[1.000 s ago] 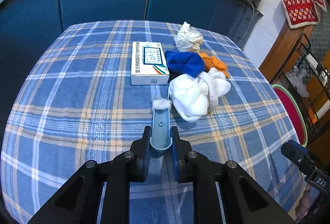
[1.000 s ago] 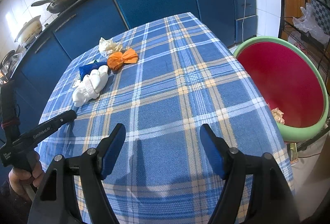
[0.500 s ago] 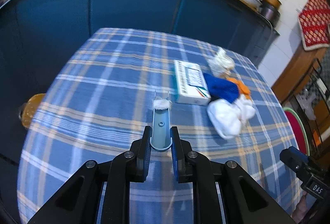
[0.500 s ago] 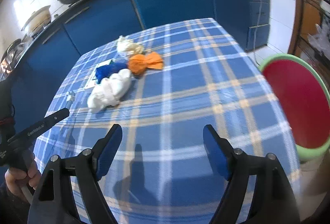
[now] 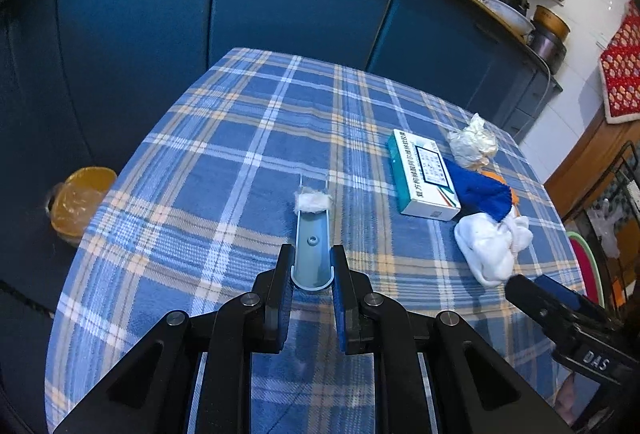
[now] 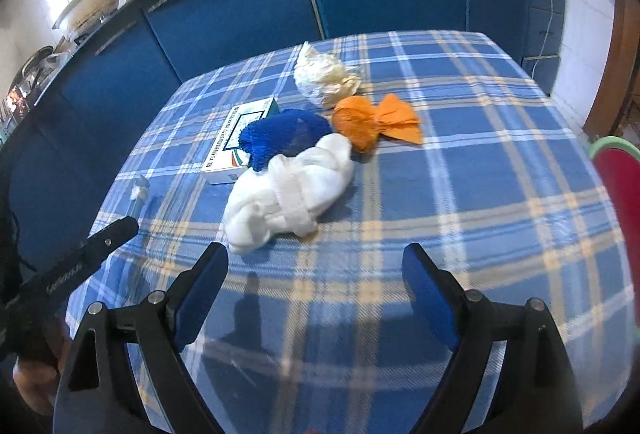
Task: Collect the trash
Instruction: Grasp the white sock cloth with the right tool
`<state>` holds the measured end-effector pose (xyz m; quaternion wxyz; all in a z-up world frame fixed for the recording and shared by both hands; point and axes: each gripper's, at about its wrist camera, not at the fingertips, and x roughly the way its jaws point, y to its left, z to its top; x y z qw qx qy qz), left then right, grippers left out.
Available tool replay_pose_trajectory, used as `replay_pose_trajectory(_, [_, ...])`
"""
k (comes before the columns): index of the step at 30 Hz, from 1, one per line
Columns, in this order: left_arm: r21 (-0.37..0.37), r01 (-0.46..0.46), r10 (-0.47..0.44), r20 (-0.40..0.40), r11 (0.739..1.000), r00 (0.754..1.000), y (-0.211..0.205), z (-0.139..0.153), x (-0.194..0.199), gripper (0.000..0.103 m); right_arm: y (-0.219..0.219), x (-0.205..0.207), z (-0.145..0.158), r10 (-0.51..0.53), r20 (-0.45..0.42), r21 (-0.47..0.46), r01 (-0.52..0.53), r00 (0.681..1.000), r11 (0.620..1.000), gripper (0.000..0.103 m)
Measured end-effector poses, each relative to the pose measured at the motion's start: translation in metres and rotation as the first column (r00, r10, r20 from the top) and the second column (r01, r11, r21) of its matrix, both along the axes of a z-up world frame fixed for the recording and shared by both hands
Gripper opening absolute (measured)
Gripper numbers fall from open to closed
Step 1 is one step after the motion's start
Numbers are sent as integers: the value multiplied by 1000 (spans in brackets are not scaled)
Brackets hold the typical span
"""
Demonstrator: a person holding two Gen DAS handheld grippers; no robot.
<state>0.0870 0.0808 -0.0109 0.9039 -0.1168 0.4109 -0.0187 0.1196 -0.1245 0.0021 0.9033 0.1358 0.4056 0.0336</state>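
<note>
My left gripper (image 5: 312,268) is shut on grey-blue tweezers (image 5: 312,234) that pinch a white cotton ball (image 5: 313,201) above the plaid table. On the table lie a white and green box (image 5: 424,176) (image 6: 240,138), a blue cloth (image 6: 284,138), a white cloth bundle (image 6: 292,190) (image 5: 490,244), an orange wad (image 6: 360,124) and a crumpled pale wrapper (image 6: 324,76) (image 5: 472,144). My right gripper (image 6: 316,294) is open and empty, just short of the white bundle.
A red basin with a green rim (image 6: 618,186) sits off the table's right edge. An orange-lined bin (image 5: 80,200) stands on the floor to the table's left. Blue kitchen cabinets (image 5: 280,2) run behind the table.
My left gripper has swung left with the tweezers and cotton ball, away from the pile. My right gripper has turned left and moved closer to the white bundle.
</note>
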Motion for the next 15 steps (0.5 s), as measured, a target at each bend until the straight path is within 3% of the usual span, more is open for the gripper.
replay_pose_trajectory(15, [-21, 14, -15, -11, 1000, 1000, -3, -10, 6, 18, 18, 18, -8, 11, 11, -84, -10, 1000, 996, 90])
